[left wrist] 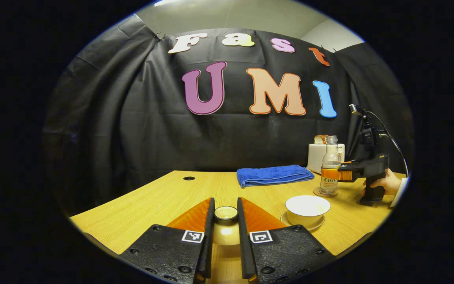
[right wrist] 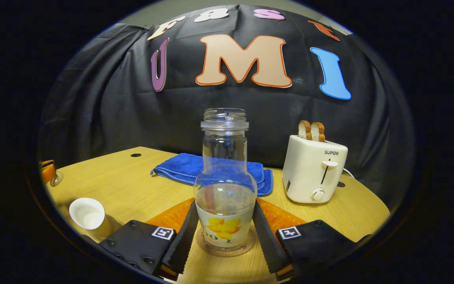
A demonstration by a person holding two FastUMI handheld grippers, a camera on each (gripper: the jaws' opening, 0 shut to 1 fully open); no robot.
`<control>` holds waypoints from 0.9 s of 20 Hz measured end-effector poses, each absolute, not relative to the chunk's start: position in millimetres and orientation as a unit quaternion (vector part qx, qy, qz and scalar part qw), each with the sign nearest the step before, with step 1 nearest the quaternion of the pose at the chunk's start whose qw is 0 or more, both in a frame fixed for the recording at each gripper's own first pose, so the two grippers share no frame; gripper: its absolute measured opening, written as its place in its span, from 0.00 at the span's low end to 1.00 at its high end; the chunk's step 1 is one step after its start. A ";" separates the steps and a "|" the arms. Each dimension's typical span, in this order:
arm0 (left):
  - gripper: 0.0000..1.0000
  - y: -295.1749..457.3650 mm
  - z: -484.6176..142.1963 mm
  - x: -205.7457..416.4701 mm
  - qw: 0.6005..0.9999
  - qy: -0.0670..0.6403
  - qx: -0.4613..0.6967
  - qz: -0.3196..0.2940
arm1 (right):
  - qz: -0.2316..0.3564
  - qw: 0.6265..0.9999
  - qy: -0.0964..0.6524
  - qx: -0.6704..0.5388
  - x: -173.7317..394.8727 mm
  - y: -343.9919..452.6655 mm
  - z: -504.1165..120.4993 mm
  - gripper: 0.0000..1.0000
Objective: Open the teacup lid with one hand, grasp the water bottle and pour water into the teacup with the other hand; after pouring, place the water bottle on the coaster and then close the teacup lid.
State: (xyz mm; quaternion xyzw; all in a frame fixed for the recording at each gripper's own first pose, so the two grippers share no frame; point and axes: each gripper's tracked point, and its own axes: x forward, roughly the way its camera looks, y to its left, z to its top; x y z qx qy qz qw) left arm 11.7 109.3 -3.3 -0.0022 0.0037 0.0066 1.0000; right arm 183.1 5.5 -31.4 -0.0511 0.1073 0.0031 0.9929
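My left gripper (left wrist: 226, 211) is shut on the knob of the pale teacup lid (left wrist: 226, 232), held off to the left of the cup. The white teacup (left wrist: 307, 208) stands uncovered on its saucer (left wrist: 317, 225); it also sits low left in the right gripper view (right wrist: 87, 213). The clear water bottle (right wrist: 225, 189), capless and part full, stands upright on the round coaster (right wrist: 226, 247). My right gripper (right wrist: 225, 205) has a finger against each side of it. From the left gripper view the bottle (left wrist: 330, 165) is right of the cup, with the right gripper (left wrist: 339, 174) and a hand (left wrist: 386, 183) beside it.
A folded blue towel (right wrist: 195, 167) lies behind the bottle. A cream toaster (right wrist: 313, 169) with two bread slices stands at the back right. The wooden table (left wrist: 164, 197) has a small hole (left wrist: 188, 178) near its far left edge.
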 end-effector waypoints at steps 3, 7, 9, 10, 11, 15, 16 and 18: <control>0.27 109.2 -3.3 11.6 1.000 0.004 -0.002 0.007 | 0.003 0.993 0.105 -0.059 183.2 6.5 -32.8 0.82; 0.27 108.9 -3.1 13.3 1.000 0.003 -0.002 0.007 | 0.000 0.991 0.123 -0.057 179.2 3.6 -48.7 0.80; 0.27 109.6 -2.8 12.2 1.000 0.004 -0.002 0.007 | -0.002 0.991 0.123 -0.046 181.6 0.9 -47.6 0.79; 0.27 109.2 -4.1 11.7 1.000 0.004 -0.002 0.007 | -0.002 0.991 0.124 -0.043 180.5 0.1 -46.4 0.80; 0.27 109.2 -3.4 12.1 1.000 0.004 -0.002 0.007 | -0.004 0.992 0.122 -0.041 177.8 -1.2 -45.9 0.80; 0.27 110.1 -3.6 12.9 1.000 0.004 -0.002 0.010 | -0.003 0.993 0.112 -0.038 169.3 -3.9 -42.6 0.84; 0.27 109.9 -3.8 12.6 1.000 0.004 -0.003 0.011 | -0.003 0.993 0.109 -0.036 166.0 -4.7 -41.1 0.94; 0.27 107.1 -3.7 15.3 1.000 0.003 -0.003 0.010 | -0.009 0.994 0.101 -0.026 160.2 -8.3 -38.9 0.88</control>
